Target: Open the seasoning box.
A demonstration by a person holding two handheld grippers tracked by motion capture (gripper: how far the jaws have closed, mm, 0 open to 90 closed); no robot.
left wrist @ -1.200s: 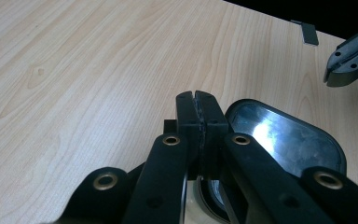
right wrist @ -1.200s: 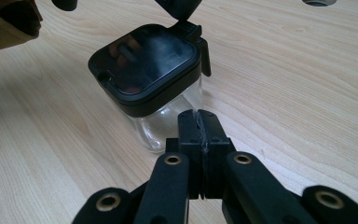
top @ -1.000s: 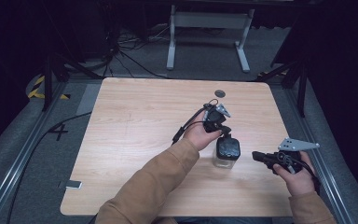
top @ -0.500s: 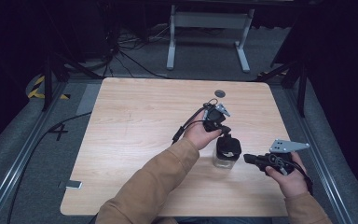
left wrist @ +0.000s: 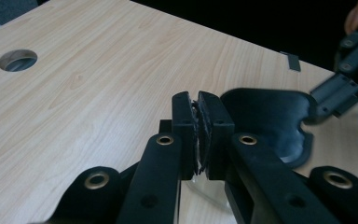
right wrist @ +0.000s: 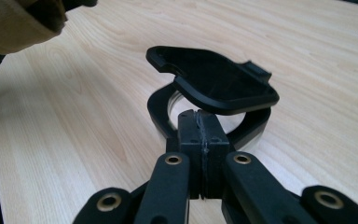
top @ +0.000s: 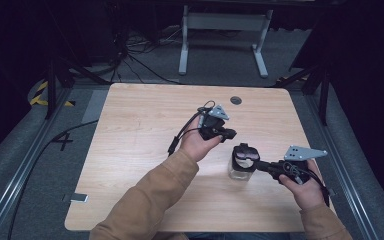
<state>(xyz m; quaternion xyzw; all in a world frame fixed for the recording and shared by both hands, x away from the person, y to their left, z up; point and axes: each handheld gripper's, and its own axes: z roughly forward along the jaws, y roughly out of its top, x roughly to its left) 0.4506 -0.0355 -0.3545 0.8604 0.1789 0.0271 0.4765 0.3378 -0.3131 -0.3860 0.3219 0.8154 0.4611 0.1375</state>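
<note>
Holding the near edge of the scene, the right gripper (top: 254, 164) has its fingers pressed fully together, and in the right gripper view they meet just at the black collar of the jar (top: 240, 169); whether they pinch that collar or only touch it I cannot tell. The clear jar stands upright on the table (top: 140, 130), toward the right and near the person's side, between the two hands. Its black flip lid (right wrist: 213, 80) is hinged up and tilted over the mouth, so the gripper's place at the rim looks meant either to steady the jar or to work the lid. A little farther off, the left gripper (top: 227, 133) hangs above the table just beyond the jar, fingers closed on nothing that I can see; it seems parked close by, ready to help. Farthest away, a round hole (top: 236, 100) sits in the table near its far edge.

Count: one jar, one lid, two grippers, one table, one hole
</note>
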